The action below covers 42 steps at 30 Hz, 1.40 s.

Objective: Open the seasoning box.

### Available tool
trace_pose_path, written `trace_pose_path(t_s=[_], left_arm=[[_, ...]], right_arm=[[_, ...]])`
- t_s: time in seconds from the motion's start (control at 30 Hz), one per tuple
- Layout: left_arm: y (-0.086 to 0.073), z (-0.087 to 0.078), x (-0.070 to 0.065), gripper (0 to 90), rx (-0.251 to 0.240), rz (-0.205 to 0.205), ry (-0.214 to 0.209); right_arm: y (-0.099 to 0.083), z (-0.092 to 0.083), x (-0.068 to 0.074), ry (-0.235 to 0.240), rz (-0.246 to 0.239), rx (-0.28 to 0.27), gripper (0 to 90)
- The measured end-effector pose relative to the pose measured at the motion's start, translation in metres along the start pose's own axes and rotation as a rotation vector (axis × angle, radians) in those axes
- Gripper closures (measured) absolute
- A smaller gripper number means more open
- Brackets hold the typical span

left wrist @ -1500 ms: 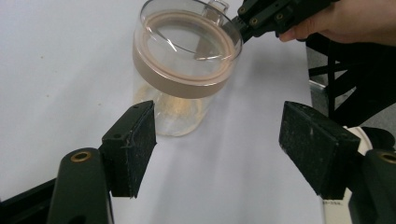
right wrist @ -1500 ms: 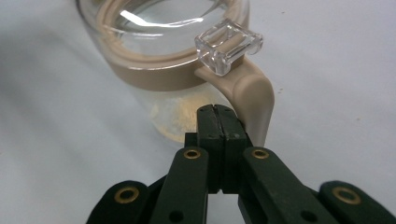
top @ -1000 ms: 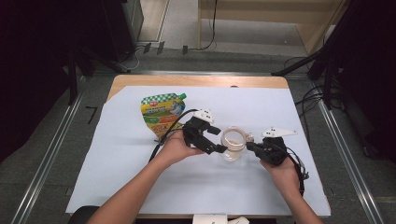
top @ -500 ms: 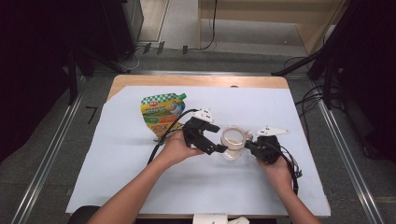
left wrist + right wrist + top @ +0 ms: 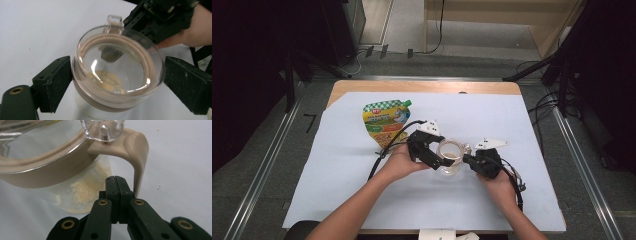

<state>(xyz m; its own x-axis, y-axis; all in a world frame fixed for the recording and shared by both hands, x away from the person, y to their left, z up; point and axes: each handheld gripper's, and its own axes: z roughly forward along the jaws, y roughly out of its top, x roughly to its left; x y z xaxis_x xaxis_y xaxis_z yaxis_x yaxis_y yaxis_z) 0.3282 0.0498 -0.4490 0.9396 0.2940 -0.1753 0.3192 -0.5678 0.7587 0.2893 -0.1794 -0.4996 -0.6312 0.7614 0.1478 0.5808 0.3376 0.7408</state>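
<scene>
Left tongs (image 5: 117, 82) just widened astride lidded jar (image 5: 117, 72), perhaps touching, right tongs (image 5: 116, 182) shut, empty, under latch (image 5: 136, 152)

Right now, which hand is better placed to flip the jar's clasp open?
Probably the right: the right gripper, shut, sits beside the beige clasp. The left gripper straddles the jar lid, its jaws just opened, pads barely off it.

Left gripper (image 5: 443, 161) jaws just opening wide, right gripper (image 5: 466, 159) jaws pressed together
</scene>
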Motion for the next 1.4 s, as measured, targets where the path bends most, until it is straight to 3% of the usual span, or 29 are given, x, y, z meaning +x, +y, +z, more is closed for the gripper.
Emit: trace_pose_path(t_s=[0.33,0.5,0.67,0.8,0.9,0.97,1.07,1.17,1.4], left_arm=[[-0.001,0.004,-0.004,10.2,-0.022,-0.003,0.039],[0.002,0.000,-0.007,11.9,-0.036,0.024,0.058],[0.003,-0.001,-0.007,12.1,-0.041,0.020,0.053],[0.006,-0.009,-0.004,14.8,-0.110,-0.014,0.023],[0.006,-0.014,-0.001,24.4,-0.130,-0.034,0.016],[0.005,-0.011,-0.002,18.4,-0.104,-0.022,0.005],[0.005,-0.003,-0.011,12.1,-0.030,0.044,0.071],[0.004,0.005,-0.013,11.1,-0.001,0.058,0.102],[0.002,0.012,-0.011,10.0,-0.016,0.056,0.097]], right_arm=[[0.000,-0.002,0.000,-0.001,0.003,-0.010,90.0],[0.000,-0.002,0.001,-0.003,0.005,-0.011,90.0],[0.000,-0.002,0.001,-0.002,0.010,-0.011,90.0],[0.000,-0.002,0.001,-0.003,0.005,-0.012,90.0],[0.000,-0.003,0.001,-0.001,0.004,-0.012,90.0],[-0.001,-0.003,0.001,-0.001,0.003,-0.012,90.0],[-0.001,-0.003,0.001,-0.002,0.002,-0.011,90.0],[-0.001,-0.003,0.002,-0.004,0.001,-0.011,90.0],[-0.002,-0.002,0.002,-0.008,0.005,-0.004,90.0]])
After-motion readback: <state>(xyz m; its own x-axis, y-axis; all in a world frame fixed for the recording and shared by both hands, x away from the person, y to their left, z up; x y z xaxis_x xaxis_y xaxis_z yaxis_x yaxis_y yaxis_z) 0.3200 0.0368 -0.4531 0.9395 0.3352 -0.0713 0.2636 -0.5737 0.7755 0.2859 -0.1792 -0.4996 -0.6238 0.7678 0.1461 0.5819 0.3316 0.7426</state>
